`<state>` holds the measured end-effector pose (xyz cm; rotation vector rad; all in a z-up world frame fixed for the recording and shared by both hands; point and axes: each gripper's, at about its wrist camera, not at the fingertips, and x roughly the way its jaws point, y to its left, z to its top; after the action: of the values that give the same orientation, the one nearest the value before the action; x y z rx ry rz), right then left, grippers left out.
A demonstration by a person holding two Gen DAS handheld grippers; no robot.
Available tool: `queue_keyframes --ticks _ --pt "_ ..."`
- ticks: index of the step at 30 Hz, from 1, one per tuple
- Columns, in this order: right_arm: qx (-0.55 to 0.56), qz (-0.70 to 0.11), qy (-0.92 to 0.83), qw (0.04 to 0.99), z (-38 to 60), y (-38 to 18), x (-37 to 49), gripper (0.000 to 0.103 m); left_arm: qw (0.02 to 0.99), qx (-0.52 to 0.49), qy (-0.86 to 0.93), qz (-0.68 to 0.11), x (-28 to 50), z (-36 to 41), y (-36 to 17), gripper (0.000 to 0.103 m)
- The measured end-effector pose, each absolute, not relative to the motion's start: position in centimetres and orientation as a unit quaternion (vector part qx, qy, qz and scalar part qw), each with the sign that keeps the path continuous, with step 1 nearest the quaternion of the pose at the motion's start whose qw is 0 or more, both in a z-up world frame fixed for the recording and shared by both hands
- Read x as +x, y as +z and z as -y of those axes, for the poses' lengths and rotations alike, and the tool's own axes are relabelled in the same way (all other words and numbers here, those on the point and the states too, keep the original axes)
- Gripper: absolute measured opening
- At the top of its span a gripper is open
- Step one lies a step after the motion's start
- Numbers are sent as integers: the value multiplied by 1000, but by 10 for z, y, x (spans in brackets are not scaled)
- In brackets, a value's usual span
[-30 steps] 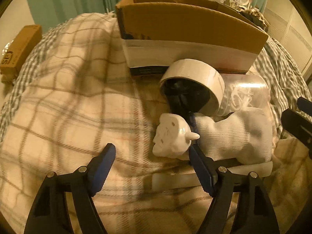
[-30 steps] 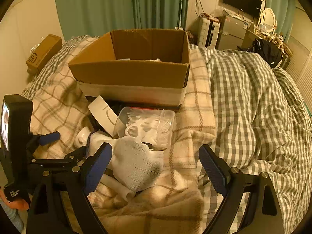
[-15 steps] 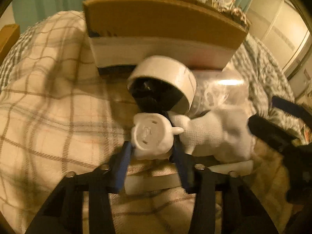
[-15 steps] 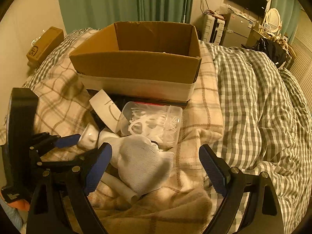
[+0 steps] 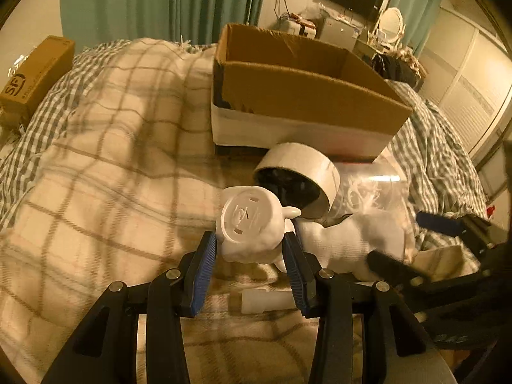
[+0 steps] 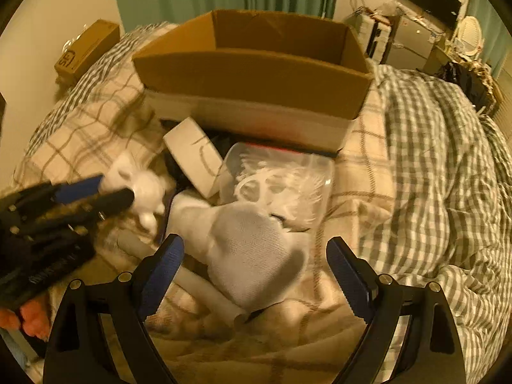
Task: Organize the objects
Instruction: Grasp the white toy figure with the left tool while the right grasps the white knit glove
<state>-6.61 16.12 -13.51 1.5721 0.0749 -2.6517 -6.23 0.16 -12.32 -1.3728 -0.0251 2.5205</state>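
Note:
My left gripper (image 5: pixel 252 246) is shut on a small white figurine (image 5: pixel 251 224), lifted a little off the blanket with its round base facing the camera; the same figurine (image 6: pixel 144 188) shows blurred in the right wrist view. My right gripper (image 6: pixel 254 256) stands open over a white sock (image 6: pixel 252 252), its pads apart from it. An open cardboard box (image 5: pixel 304 96) sits behind the pile. In front of it lie a roll of white tape (image 5: pixel 297 176) and a clear plastic tub (image 6: pixel 278 179) of white hooks. A white tube (image 6: pixel 211 294) lies under the sock.
A checked blanket (image 5: pixel 96 176) covers the bed, with a green gingham duvet (image 6: pixel 432 176) on the right. A small brown carton (image 5: pixel 35 70) sits at the far left by the wall. Green curtains and furniture stand behind the bed.
My left gripper closed on the white figurine and lifted it, tipping its base toward the camera. My right gripper moved in lower over the sock, still open.

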Motion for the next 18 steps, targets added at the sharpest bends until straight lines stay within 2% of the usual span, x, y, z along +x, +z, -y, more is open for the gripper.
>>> queue_keyframes --ticks 6,9,13,18 --pt "556 -46 -829 38 -151 -161 -81 91 127 -462 878 -2 -58 -5 -111 43" --pt "559 -63 -826 25 -149 -165 -82 69 127 -451 883 -4 -52 -5 -101 43" --pt "549 -60 -833 18 -151 -161 -77 51 128 -441 889 -4 -44 -3 -88 43" --pt "516 -62 -854 6 -151 -142 -64 41 126 -425 896 -1 -36 2 -72 43"
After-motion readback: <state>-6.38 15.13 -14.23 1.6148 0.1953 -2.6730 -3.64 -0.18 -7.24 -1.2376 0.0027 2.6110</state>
